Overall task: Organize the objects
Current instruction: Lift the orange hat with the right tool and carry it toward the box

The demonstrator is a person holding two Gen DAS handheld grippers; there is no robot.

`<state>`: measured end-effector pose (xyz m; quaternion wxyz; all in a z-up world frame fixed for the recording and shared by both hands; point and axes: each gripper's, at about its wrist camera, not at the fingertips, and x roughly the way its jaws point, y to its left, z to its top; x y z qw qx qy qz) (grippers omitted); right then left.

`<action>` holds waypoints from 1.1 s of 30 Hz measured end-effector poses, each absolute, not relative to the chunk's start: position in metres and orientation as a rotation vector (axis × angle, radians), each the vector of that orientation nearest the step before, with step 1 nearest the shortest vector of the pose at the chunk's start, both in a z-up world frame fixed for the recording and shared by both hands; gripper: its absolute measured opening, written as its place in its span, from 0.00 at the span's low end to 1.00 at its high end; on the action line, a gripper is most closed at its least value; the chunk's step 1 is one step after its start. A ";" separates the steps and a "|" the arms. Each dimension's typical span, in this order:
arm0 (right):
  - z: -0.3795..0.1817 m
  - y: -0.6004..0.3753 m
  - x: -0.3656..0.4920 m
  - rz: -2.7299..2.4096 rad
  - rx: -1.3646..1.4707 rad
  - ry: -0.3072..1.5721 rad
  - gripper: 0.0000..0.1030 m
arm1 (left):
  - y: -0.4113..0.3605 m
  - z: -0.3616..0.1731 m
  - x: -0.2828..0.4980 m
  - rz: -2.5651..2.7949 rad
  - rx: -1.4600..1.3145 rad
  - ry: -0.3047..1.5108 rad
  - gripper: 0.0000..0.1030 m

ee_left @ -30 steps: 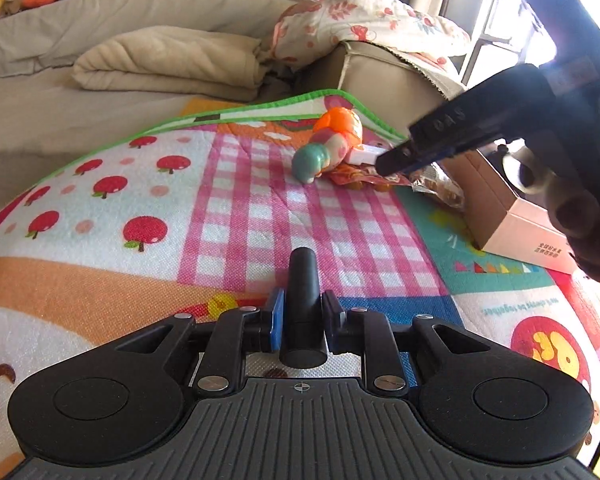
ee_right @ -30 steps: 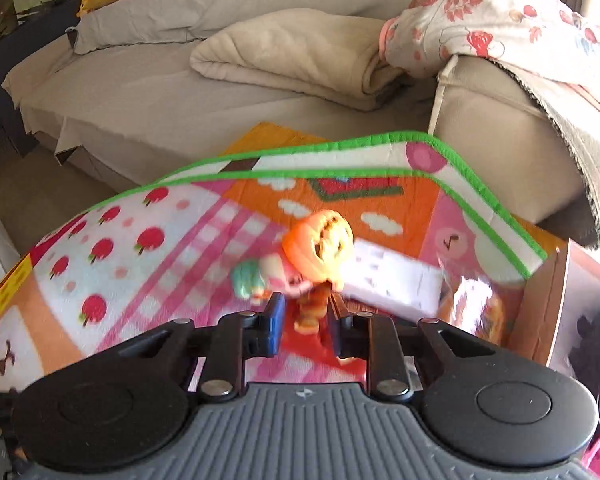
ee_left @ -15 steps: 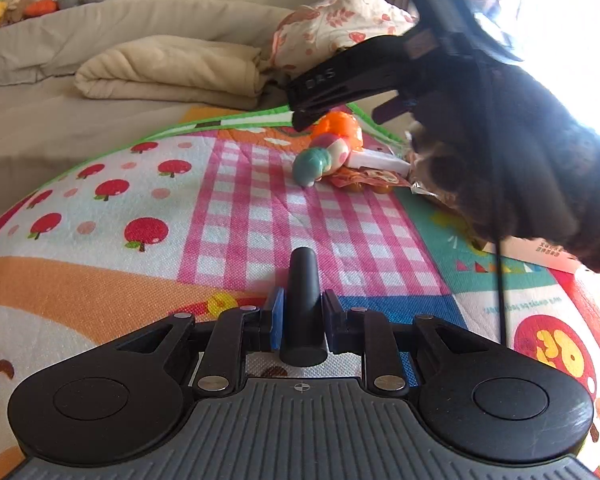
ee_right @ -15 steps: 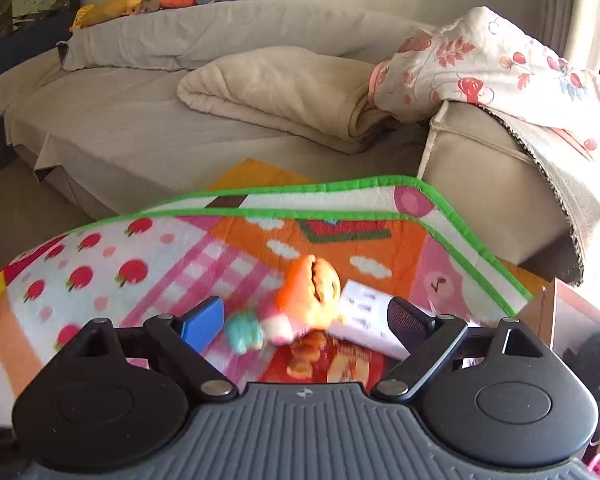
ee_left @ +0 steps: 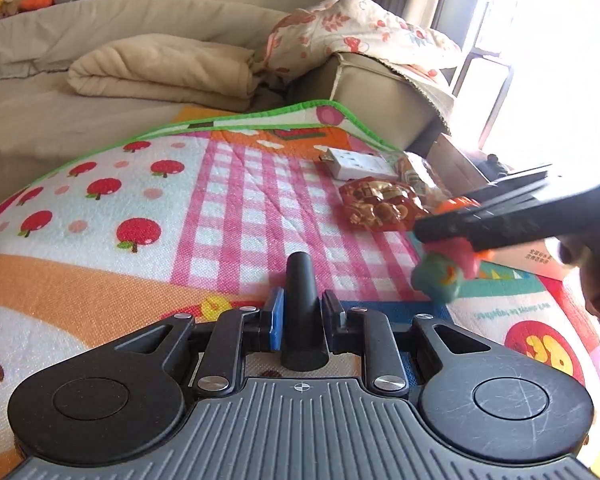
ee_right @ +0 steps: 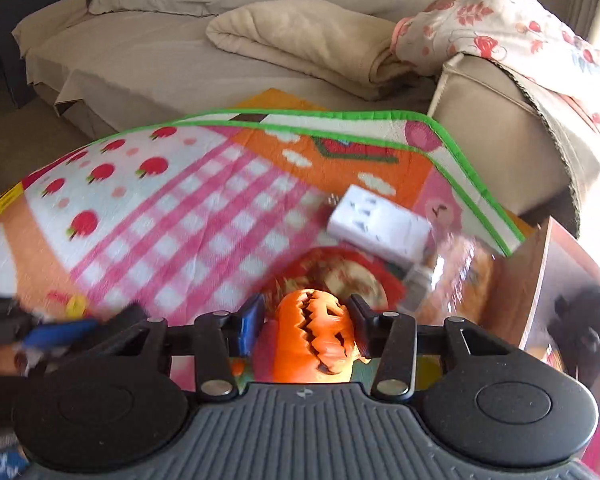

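My right gripper (ee_right: 306, 326) is shut on a toy figure with an orange pumpkin head (ee_right: 318, 336) and holds it above the play mat. In the left wrist view the same toy (ee_left: 446, 268) hangs in the right gripper (ee_left: 440, 232), its teal and pink end pointing down. My left gripper (ee_left: 302, 312) is shut on a black cylinder (ee_left: 300, 300) low over the mat. A white power adapter (ee_right: 378, 230) and a red snack packet (ee_left: 378, 204) lie on the mat beyond.
The colourful play mat (ee_left: 140, 216) covers the floor. A beige sofa with a folded blanket (ee_left: 160, 68) and a floral quilt (ee_left: 360, 36) stands behind. A cardboard box (ee_right: 572, 300) with a dark toy inside sits at the right.
My right gripper closed on the pumpkin-head toy and lifted it off the mat, toward me and to the right. The left gripper has stayed still with the black cylinder.
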<state>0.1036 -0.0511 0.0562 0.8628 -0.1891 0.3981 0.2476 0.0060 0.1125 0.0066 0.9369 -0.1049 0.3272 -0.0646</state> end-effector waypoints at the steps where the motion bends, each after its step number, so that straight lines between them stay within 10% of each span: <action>1: 0.059 -0.062 0.088 0.507 -0.414 0.806 0.48 | 0.110 0.007 0.007 -0.141 -0.208 0.671 0.23; 5: 0.062 -0.099 0.041 0.350 -0.485 0.670 0.87 | 0.092 0.007 0.012 -0.195 -0.171 0.689 0.23; 33: 0.042 -0.213 -0.020 0.109 -0.155 0.658 0.92 | 0.038 0.009 0.005 -0.209 -0.072 0.726 0.23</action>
